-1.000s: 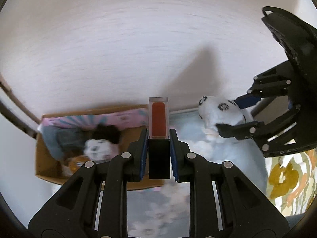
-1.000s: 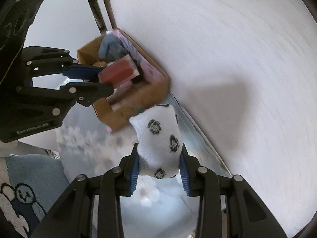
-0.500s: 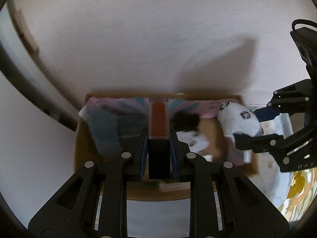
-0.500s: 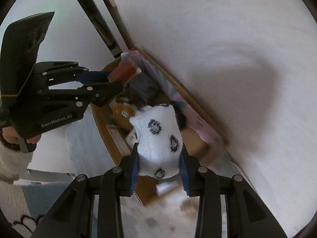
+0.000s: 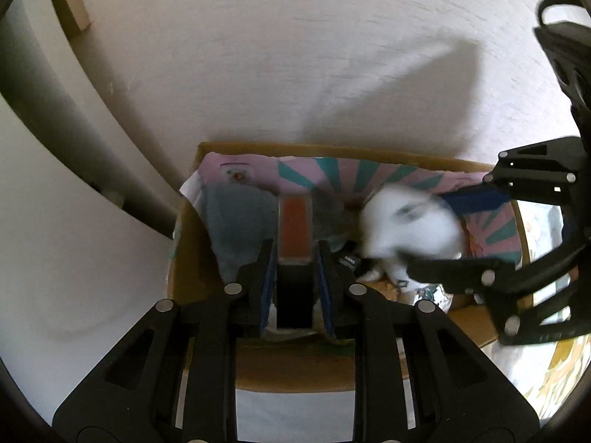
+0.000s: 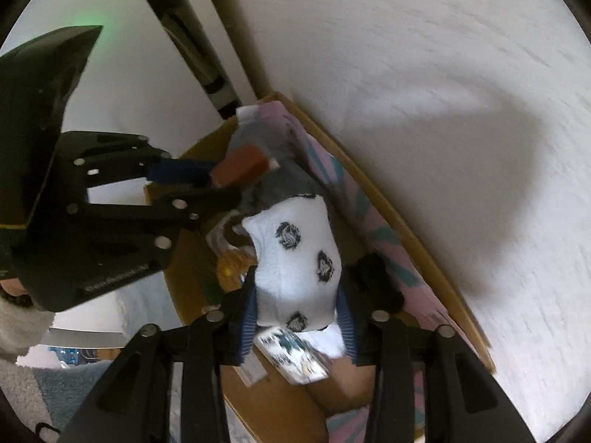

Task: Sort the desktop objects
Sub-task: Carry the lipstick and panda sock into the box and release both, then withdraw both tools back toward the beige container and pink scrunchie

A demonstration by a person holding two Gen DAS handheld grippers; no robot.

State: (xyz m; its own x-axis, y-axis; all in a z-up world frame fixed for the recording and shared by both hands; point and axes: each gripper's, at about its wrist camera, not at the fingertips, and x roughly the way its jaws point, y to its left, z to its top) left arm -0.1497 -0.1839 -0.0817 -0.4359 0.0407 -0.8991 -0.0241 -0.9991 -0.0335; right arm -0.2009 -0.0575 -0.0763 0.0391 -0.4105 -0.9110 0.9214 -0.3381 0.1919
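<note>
Over the cardboard box (image 5: 258,369), already part-filled, the left gripper (image 5: 294,258) is clamping a red-topped block (image 5: 294,227) while the right gripper's (image 6: 297,310) fingers, just widening, are loosening around a patterned white sock (image 6: 295,258); neither item is dropped yet.

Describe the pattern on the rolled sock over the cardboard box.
White sock with scattered black emblem motifs, clearest in the right wrist view.

Your left wrist camera looks steeply down along its fingers into the cardboard box (image 5: 192,258), close above it, with the white wall (image 5: 295,55) beyond. Your right wrist camera looks down into the same box (image 6: 413,221) from the other side. Each view catches the opposite gripper, and both share the box's contents.
</note>
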